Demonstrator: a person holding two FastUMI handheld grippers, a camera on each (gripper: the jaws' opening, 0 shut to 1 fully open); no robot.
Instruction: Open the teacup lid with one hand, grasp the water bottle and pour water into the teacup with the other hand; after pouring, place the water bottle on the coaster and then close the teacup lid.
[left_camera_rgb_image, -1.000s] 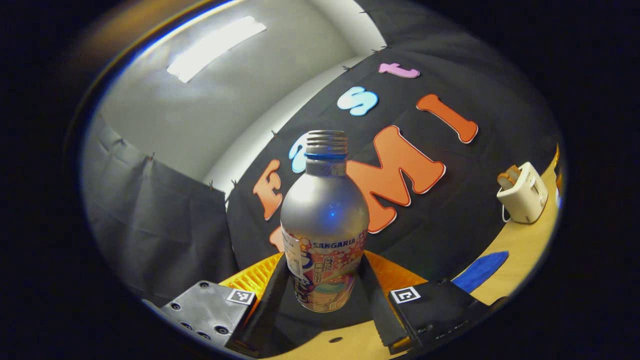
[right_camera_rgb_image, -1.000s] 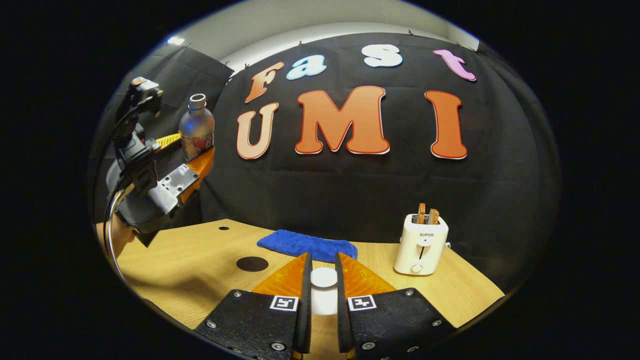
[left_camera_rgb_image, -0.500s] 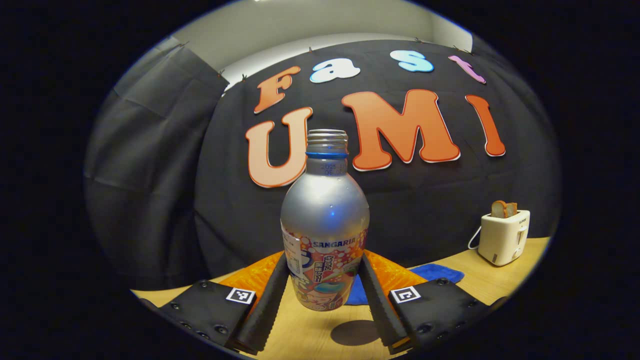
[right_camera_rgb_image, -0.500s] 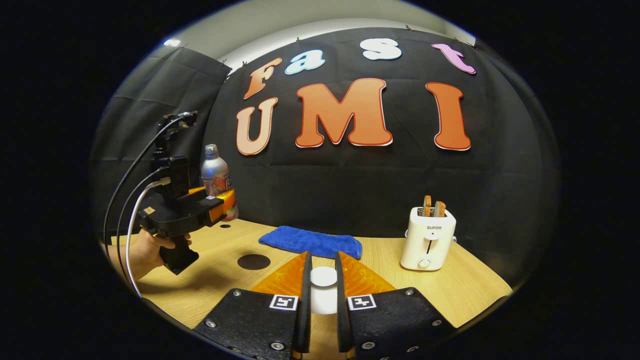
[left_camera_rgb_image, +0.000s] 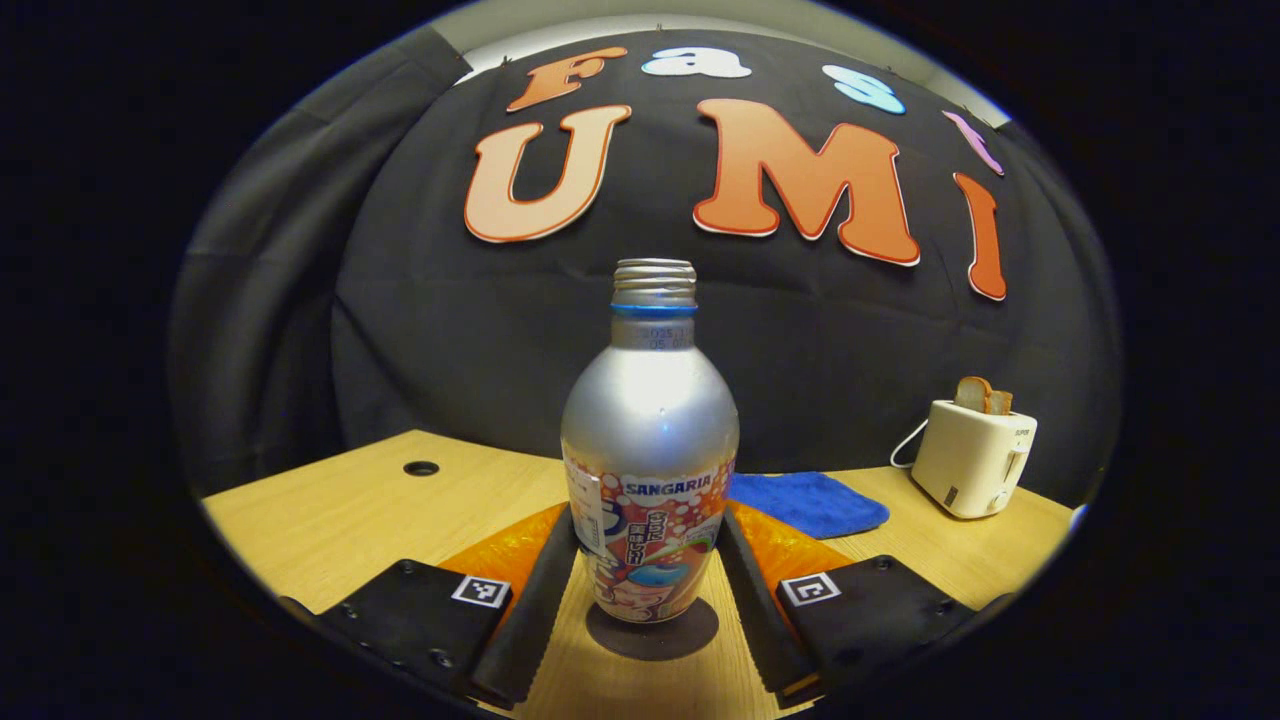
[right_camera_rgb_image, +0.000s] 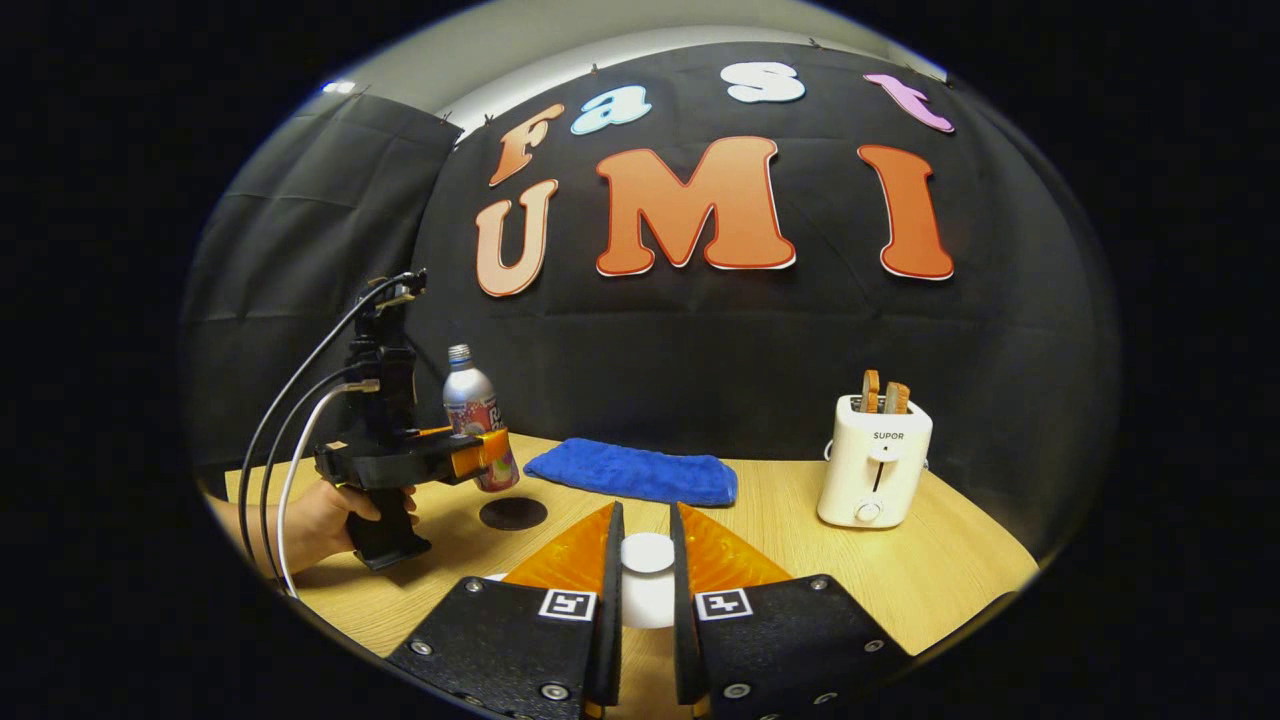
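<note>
Bottle (left_camera_rgb_image: 650, 450) is sitting upright between the two fingers of my left claw (left_camera_rgb_image: 648, 590), both fingers pressing its labelled lower body. Its cap is off, the threaded neck open at the top. In the left gripper view its base is hanging just above the dark round coaster (left_camera_rgb_image: 652, 632), directly over it; I cannot tell whether it is touching. From the right gripper view the same bottle (right_camera_rgb_image: 478, 430) is showing well to the left, gripped by the left claw (right_camera_rgb_image: 492, 455), with a hand (right_camera_rgb_image: 325, 520) wrapping the handle and cables arcing up behind. There the coaster (right_camera_rgb_image: 513, 513) is lying on the counter (right_camera_rgb_image: 780, 520) just below and slightly right of the bottle's base.

My right claw (right_camera_rgb_image: 647, 590) is holding narrow, its fingers closing on a white round lid (right_camera_rgb_image: 647, 553). Beneath the lid a white shape is showing between the fingers; I cannot tell whether it is the cup.

Blue cloth (right_camera_rgb_image: 632, 472) is lying flat along the back of the counter, near the coaster. White toaster (right_camera_rgb_image: 875, 460) with two slices of bread in its slots is standing to the right, well apart from the bottle. In the left gripper view the cloth (left_camera_rgb_image: 805, 502) and toaster (left_camera_rgb_image: 972, 455) are lying right of the bottle.
</note>
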